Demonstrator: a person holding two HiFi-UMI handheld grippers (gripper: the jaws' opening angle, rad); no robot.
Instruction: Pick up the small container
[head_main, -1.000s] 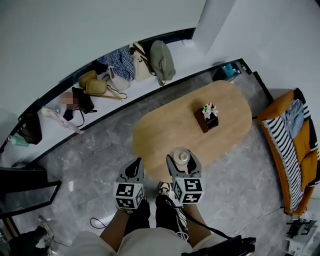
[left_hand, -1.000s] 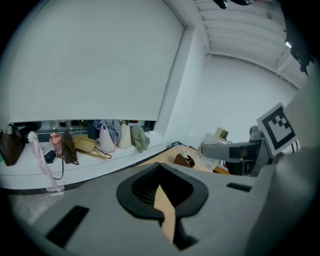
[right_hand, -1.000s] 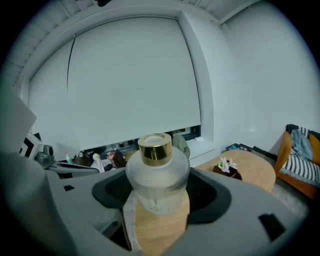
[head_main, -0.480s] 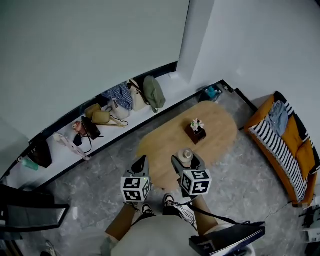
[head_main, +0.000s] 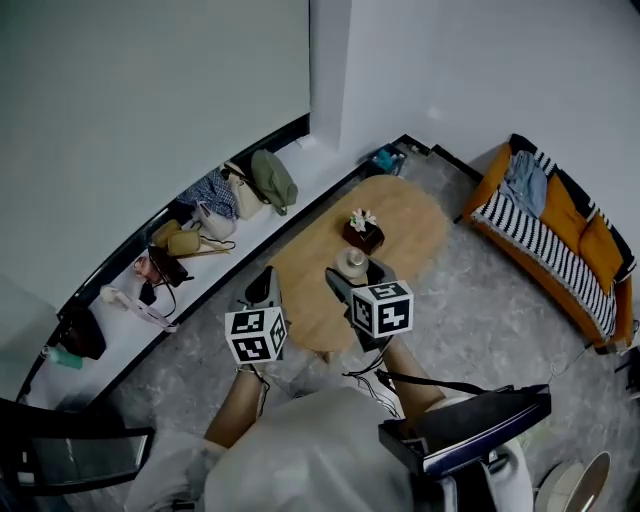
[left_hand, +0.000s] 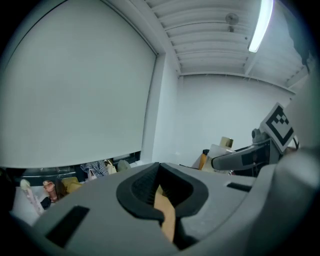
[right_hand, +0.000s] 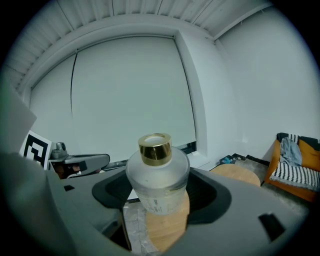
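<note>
Clamped in the right gripper, dead centre of the right gripper view: the small container. Frosted, round-shouldered body pinched between the 2 dark pads, gold cap upright above them. Below its base, through the gap, tan wood of the table. More of that top at the right edge of the view, with the orange sofa beyond. Faint print low on the glass, too small to read.

Left gripper closed at the tips, with nothing held. Only 1 thin sliver of tan wood between its jaws, at lower centre of the left gripper view. At right in that view, the other gripper with the capped container poking up.

In the head view, both grippers at centre frame, the left one at centre-left and apart from the right. Container seen from above at the right gripper's tips, over the near end of the oval table. Farther along the top, toward upper centre, 1 dark box of flowers, apart from the container. Striped sofa at upper right, and a row of bags along the white ledge at left. Grey stone floor around the table.
</note>
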